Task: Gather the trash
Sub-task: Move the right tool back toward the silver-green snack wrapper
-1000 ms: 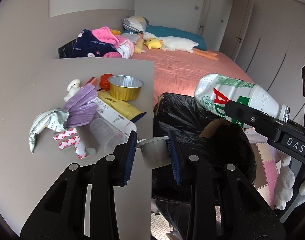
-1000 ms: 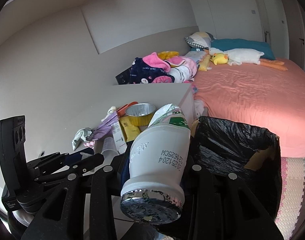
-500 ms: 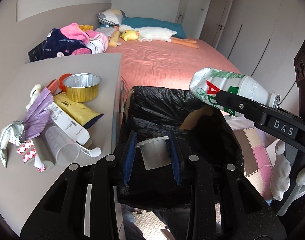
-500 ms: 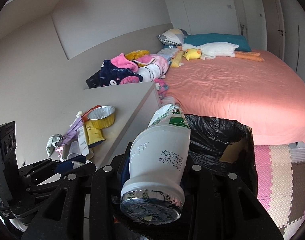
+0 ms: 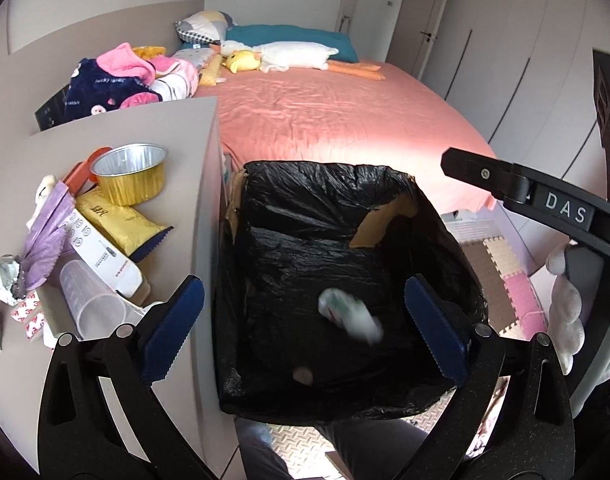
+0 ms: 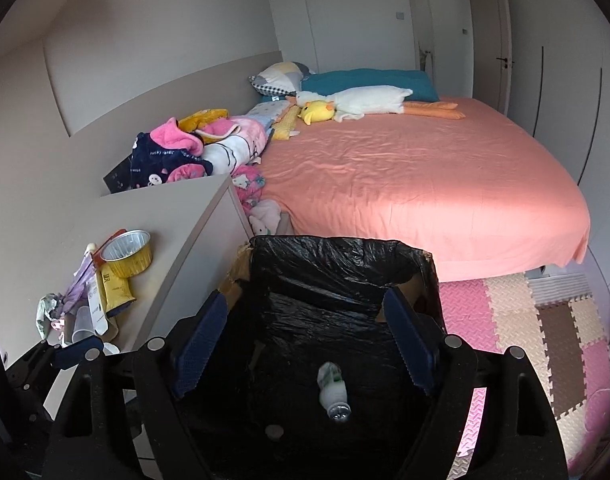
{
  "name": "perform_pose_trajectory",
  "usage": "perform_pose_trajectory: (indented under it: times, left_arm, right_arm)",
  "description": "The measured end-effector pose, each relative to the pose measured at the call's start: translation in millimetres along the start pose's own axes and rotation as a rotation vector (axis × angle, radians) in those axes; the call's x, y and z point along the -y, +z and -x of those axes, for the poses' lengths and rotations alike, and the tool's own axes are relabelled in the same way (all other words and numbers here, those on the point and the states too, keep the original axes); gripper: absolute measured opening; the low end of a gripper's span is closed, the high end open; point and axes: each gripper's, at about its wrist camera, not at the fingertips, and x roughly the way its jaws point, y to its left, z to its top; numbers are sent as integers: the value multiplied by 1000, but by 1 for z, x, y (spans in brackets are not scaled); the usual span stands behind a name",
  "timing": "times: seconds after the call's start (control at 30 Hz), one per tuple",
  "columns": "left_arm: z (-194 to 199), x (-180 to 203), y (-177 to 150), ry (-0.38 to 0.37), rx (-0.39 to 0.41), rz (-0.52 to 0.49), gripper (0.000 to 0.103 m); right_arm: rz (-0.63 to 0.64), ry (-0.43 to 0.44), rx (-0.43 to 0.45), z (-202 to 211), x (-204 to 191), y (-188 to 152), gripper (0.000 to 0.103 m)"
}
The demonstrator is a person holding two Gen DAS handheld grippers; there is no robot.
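Left wrist view looked steeply down into the bin (image 5: 325,184), a box lined with a black bag, standing against the side of the table (image 5: 177,152). The left gripper (image 5: 305,320) hung over the bin's mouth; its jaws had just been opening and stood wide, nothing between them. The bottle (image 5: 351,314) showed only as a white-and-green blur inside the bag; whether it had landed could not be told. A small round thing, perhaps the cup (image 5: 303,374), lay on the bottom, too dim to be sure.

From the right wrist, the right gripper (image 6: 305,348) also pointed down over the bin (image 6: 337,256), its jaws just opened and empty, with the bottle (image 6: 333,390) below them in the bag. More trash (image 5: 85,240) lay on the table.
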Motion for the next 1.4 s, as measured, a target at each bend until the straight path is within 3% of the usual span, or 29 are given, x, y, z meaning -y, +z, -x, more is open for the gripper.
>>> perform_pose_trajectory:
  times: [0.57, 1.3, 1.4]
  left_arm:
    - [24, -39, -11, 96, 36, 57, 97]
    - [73, -128, -41, 228, 100, 158, 97]
    - [76, -141, -45, 240, 95, 159, 89]
  right_arm:
    - [63, 115, -37, -12, -47, -9, 81]
    - [223, 286, -65, -26, -145, -27, 81]
    - [252, 300, -73, -29, -158, -30, 81]
